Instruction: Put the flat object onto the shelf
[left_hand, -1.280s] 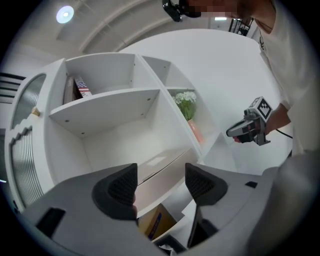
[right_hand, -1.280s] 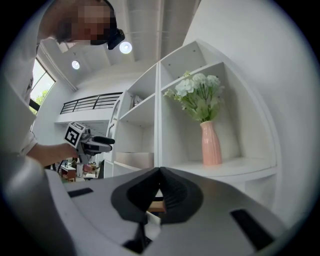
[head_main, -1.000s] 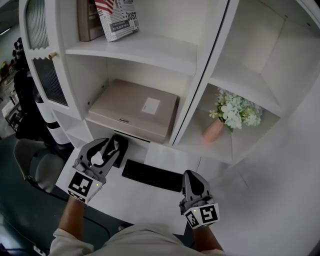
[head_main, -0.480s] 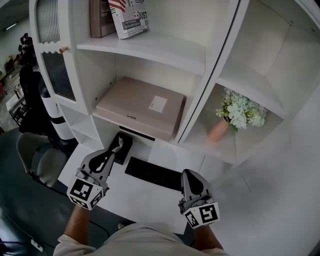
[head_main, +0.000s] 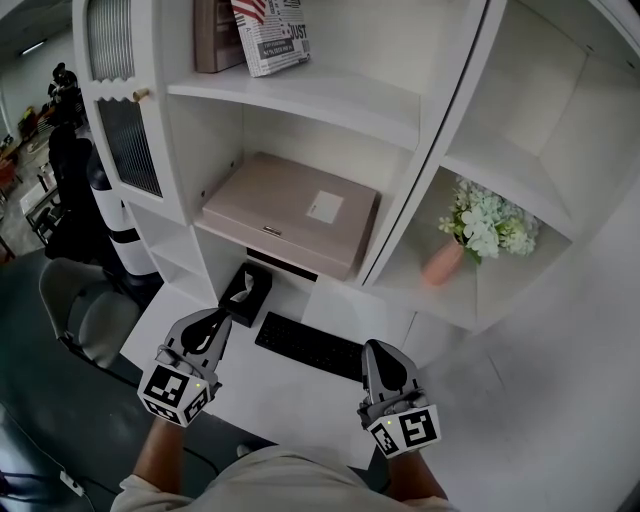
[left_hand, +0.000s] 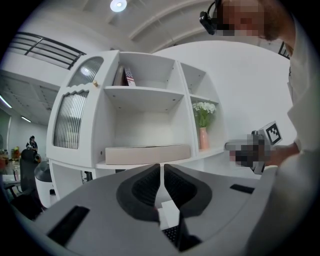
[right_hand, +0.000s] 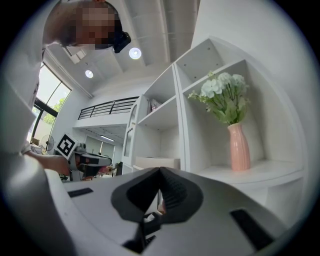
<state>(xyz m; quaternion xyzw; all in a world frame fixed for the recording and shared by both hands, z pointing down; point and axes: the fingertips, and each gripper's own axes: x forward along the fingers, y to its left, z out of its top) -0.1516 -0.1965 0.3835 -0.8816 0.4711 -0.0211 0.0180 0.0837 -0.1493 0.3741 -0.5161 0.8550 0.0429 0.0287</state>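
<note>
In the head view, both forearms reach forward from the bottom edge over the white desk (head_main: 262, 398), each hand carrying its tool roughly level and pointing towards the shelf unit (head_main: 410, 215). The left gripper (head_main: 221, 321) is at the desk's left edge, close to a black tissue box (head_main: 246, 292). The right gripper (head_main: 378, 351) is at the right end of the black keyboard (head_main: 309, 347). The flat object (head_main: 290, 213), a beige box with a white label, lies flat on the lower shelf of the middle bay. It is above and beyond both sets of jaws and touches neither. It sits nearer the left gripper's line than the right's. A pink vase (head_main: 441, 262) of pale flowers stands in the bay to its right.

In the left gripper view, the two dark jaws are pressed together with only a thin seam between them, and nothing is caught there. The flat object (left_hand: 148, 154) shows just above the closed tips, resting on its shelf well beyond them. The right gripper appears at the right, partly covered by mosaic.

In the right gripper view, its jaws also meet at the tips and grip nothing. The flat object (right_hand: 156, 162) shows as a thin beige edge on the shelf directly above the tips, far off. The vase (right_hand: 238, 148) stands to the right, and the left gripper (right_hand: 106, 159) reaches in from the left.
</note>
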